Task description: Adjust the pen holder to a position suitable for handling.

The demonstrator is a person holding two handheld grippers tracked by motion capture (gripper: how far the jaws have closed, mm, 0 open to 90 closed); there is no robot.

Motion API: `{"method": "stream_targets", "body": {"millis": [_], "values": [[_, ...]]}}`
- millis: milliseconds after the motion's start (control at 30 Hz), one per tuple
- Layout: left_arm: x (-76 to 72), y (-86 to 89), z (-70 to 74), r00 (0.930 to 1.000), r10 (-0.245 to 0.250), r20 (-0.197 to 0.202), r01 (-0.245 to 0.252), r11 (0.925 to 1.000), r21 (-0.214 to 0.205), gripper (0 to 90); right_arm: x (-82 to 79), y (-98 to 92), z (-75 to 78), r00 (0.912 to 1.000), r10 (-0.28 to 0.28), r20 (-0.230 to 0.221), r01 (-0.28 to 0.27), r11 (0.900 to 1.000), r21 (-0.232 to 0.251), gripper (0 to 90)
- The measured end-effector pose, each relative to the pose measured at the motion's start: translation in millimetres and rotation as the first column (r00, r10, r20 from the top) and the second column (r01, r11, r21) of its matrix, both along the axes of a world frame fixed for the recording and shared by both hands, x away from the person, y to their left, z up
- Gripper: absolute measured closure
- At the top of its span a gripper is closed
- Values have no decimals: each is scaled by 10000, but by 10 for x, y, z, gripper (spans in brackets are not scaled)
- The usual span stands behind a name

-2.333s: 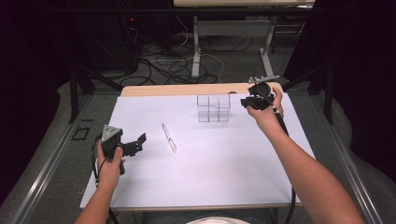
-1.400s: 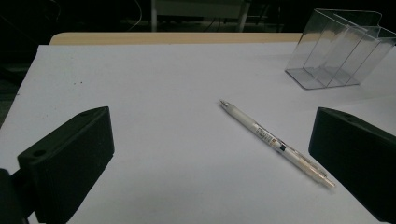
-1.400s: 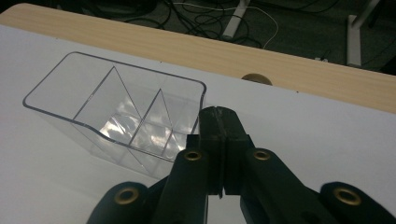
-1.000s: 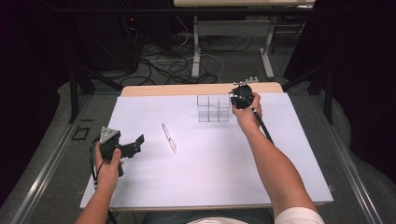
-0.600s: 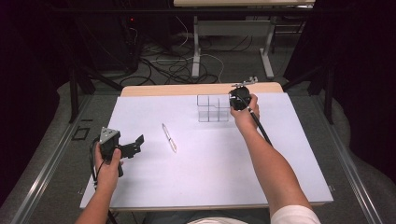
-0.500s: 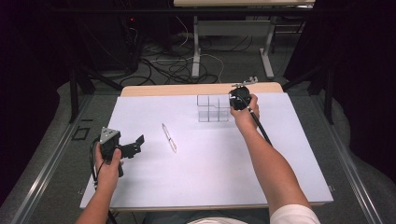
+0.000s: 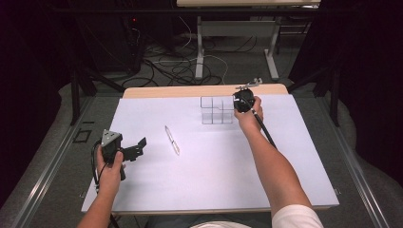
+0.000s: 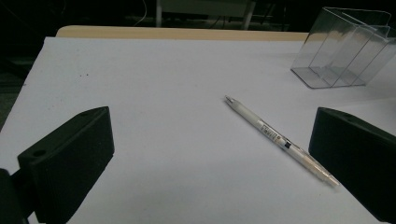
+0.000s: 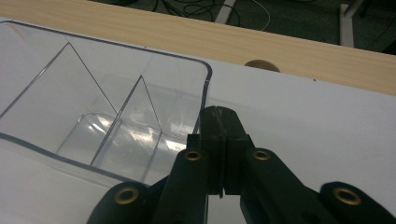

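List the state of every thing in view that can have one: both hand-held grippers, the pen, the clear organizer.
Left hand-held gripper: jaws open, nothing between them.
Right hand-held gripper: jaws shut at the organizer's wall; whether it is pinched cannot be told.
Pen: lying flat on the white table, untouched.
Clear organizer: upright, its compartments empty.
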State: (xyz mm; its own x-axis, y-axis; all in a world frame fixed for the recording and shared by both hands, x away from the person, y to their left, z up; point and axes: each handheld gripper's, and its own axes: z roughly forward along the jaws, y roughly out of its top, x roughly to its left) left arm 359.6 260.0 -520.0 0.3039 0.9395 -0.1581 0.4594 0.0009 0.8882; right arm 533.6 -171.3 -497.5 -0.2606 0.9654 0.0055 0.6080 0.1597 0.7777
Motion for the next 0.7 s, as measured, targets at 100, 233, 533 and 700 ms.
{"method": "stream_targets", "body": {"millis": [100,233,533,700], "values": [[0,-2,-1,10000,-6,-29,6,10000,-3,1,0,0,-3,10000,-43,28,43,10000,53,900],[0,-6,-2,10000,9,-35,-9,10000,-10,1,-2,7,-4,9999,-91,44,91,9999,56,900],[3,-9,-6,10000,-16,-66,16,10000,14,1,-15,118,-23,9997,161,169,-163,9998,130,900],[6,-5,-7,10000,-35,-60,35,10000,19,1,-16,188,-22,9996,259,120,-261,9994,207,900]]}}
